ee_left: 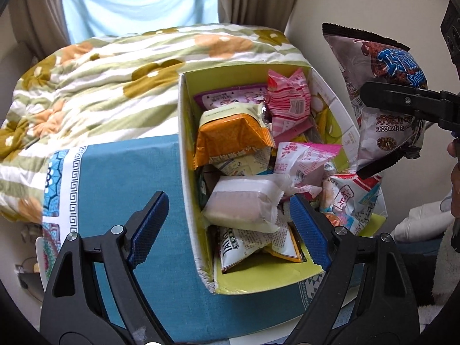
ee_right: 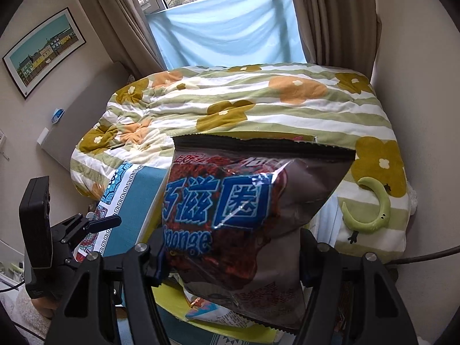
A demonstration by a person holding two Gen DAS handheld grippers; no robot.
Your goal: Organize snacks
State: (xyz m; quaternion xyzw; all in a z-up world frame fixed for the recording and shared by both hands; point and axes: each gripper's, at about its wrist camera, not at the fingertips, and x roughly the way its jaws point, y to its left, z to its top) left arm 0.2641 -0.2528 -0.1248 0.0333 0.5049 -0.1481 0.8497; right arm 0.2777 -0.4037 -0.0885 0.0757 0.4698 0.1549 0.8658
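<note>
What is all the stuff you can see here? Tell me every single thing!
Chocolate snack bag: one, brown with blue letters, held up beside the box.
Box: one, white outside, yellow-green inside, on the blue cloth.
Snack packets: many, orange, pink and white, piled in the box.
Blue cloth: one, patterned edge, under the box.
Quilt: one, green-striped with flowers, on the bed.
Curtains: brown, beside the window.
Picture: one, framed, on the wall.
Left gripper: black, blue pads, open over the box.
Right gripper: black, shut on the bag.

Snack packets (ee_left: 238,207) lie in the box (ee_left: 187,155) on the cloth (ee_left: 120,189), bed (ee_left: 115,66) behind.
</note>
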